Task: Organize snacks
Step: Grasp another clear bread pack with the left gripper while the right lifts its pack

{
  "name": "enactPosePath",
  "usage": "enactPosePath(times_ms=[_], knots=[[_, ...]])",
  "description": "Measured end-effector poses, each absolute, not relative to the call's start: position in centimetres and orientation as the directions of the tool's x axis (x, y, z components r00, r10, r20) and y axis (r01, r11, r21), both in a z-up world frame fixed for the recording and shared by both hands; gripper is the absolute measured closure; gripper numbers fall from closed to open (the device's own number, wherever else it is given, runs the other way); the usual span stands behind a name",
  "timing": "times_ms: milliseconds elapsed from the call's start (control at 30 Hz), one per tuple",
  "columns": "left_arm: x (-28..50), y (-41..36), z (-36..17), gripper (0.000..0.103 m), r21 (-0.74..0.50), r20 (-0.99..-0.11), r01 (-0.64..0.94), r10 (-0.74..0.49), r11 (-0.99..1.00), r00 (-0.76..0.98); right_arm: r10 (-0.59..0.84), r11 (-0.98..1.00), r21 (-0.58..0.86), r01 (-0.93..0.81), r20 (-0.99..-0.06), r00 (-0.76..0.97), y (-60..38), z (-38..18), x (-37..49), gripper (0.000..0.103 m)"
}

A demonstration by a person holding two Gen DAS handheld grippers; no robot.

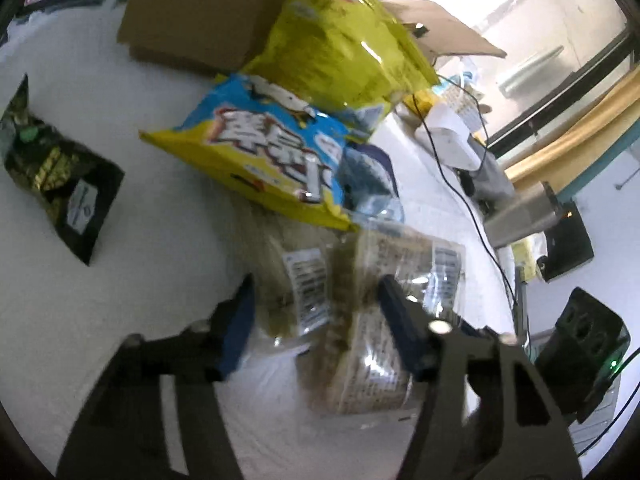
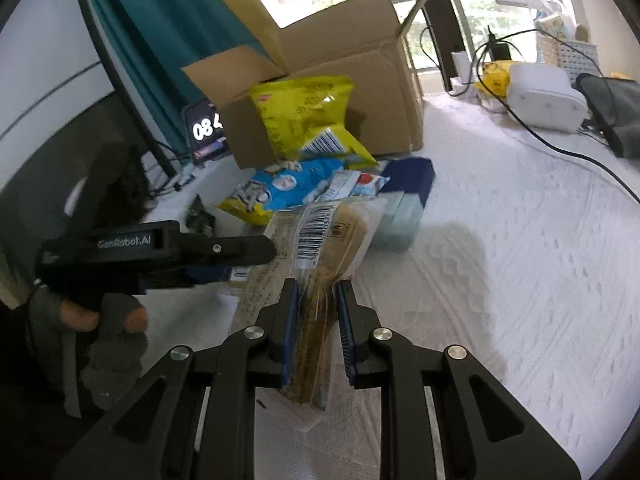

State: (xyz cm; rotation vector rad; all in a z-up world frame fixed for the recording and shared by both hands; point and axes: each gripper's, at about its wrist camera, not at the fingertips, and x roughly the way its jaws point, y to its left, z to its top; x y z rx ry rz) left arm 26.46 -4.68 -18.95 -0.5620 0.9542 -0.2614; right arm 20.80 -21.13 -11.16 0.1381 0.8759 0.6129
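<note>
Right gripper: blue ridged pads squeezed together on a clear crinkly plastic packet of tan bread slices, gripped at its near end. Long and flat, shiny, with a white barcode sticker on top. Far end of the packet resting on the soft white quilted cloth, touching the pile of other snacks.

Left gripper: black frame, blue pads spread wide apart, one on each side of a second clear packet of bread. Gripping or not, cannot tell; blurry there.

Behind the bread, a puffy blue and yellow foil bag with big white letters. Leaning on top of it, a shiny yellow crinkled bag, propped against the brown cardboard box with open flaps. Beside the blue bag, a dark blue box with a pale green side, hard and square.

Off to one side, well apart from the pile, a flat black and green foil pouch lying on the cloth.

Farther back, a smooth white plastic machine with black cords trailing across the cloth.
</note>
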Motion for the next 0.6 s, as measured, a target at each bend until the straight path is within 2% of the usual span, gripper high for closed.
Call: enactPosePath(times_ms=[67, 100, 267, 600], knots=[[26.4, -4.3, -18.6, 0.064, -0.572, -0.683, -0.024, -0.460, 0.820, 0.567, 0.555, 0.824, 0.364, -0.435, -0.673, 0.488, -21.5, -11.1, 20.7, 0.082], [26.2, -4.0, -18.4, 0.079, -0.541, -0.698, -0.032, -0.427, 0.841, 0.575, 0.556, 0.824, 0.366, -0.432, -0.669, 0.494, -21.7, -10.8, 20.6, 0.082], [26.3, -3.7, -18.7, 0.082, -0.553, -0.687, -0.018, -0.443, 0.833, 0.576, 0.518, 0.848, 0.319, -0.424, -0.667, 0.535, -22.6, -9.4, 20.0, 0.083], [23.1, -1.2, -15.5, 0.085, -0.560, -0.636, 0.023, -0.448, 0.828, 0.628, 0.445, 0.890, 0.257, -0.375, -0.666, 0.599, -24.5, -6.6, 18.5, 0.083]])
